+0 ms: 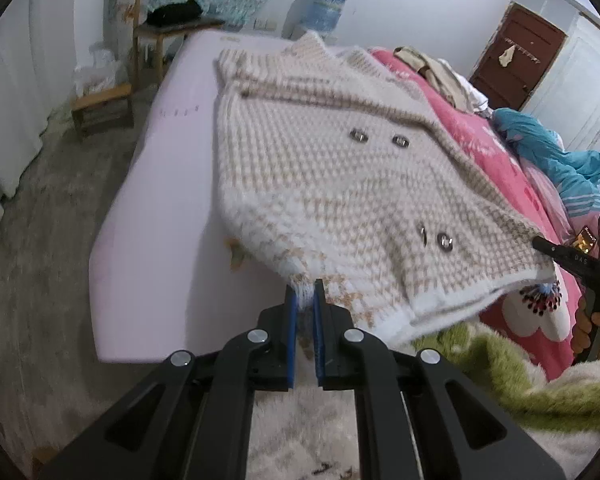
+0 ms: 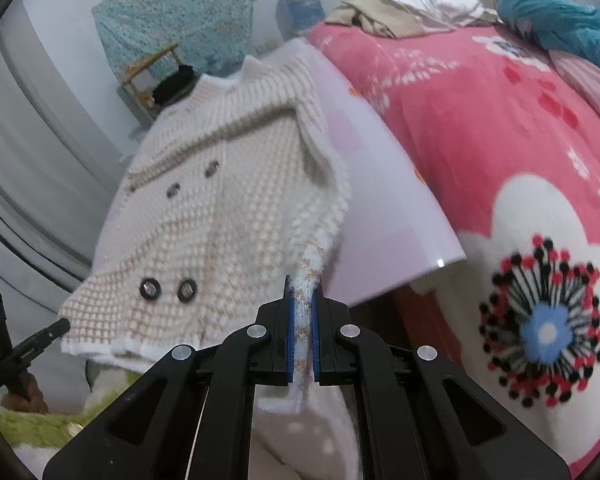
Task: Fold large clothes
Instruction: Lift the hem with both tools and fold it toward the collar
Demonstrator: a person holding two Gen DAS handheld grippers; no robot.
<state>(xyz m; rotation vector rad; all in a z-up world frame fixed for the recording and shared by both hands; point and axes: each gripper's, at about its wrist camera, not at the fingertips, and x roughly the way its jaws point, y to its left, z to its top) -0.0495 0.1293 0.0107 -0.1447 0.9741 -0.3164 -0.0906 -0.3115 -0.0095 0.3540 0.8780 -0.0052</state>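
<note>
Both grippers — left gripper (image 1: 305, 294), right gripper (image 2: 302, 292) — fingers clamped on knitted cardigan (image 1: 340, 168) hem.

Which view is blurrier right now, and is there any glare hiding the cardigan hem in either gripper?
Right wrist view: softer, the cardigan and flower blanket smeared; only a small glint on the board corner. Left wrist view: sharper, knit and buttons crisp, no glare. Both bend straight edges heavily at the rim.

A pink floral blanket (image 2: 480, 128) covers the bed beside a pale board (image 1: 172, 184), wooden chair (image 1: 168, 28) behind
</note>
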